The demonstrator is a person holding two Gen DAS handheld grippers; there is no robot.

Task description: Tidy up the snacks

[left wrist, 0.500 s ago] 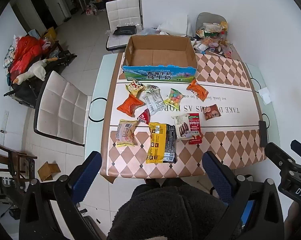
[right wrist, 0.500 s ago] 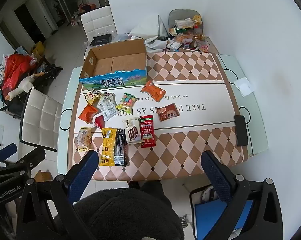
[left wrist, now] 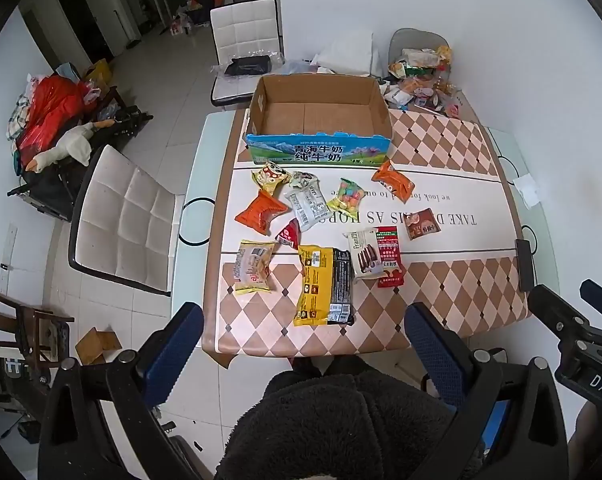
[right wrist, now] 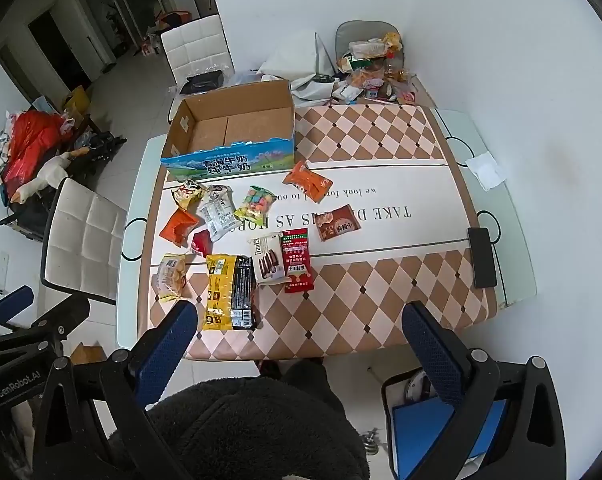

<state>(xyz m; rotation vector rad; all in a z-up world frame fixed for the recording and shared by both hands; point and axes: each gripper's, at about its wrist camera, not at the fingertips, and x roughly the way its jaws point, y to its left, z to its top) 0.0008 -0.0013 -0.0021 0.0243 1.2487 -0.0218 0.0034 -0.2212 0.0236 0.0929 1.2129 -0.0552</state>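
- Parted wide and holding nothing, both the left gripper (left wrist: 303,344) and the right gripper (right wrist: 301,340), high above the near edge of the table (right wrist: 381,320).
- Scattered between that edge and the cardboard box (left wrist: 321,120) — eleven snack packets, among them the yellow-and-black pack (left wrist: 325,285); the box itself bare inside.
- Likely trouble: overlapping wrappers near the grey-white packet (left wrist: 307,204) — two lifted at once, or slick film slipping free short of the box.
- Also counted: one phone (right wrist: 481,257), one tissue (right wrist: 485,170).
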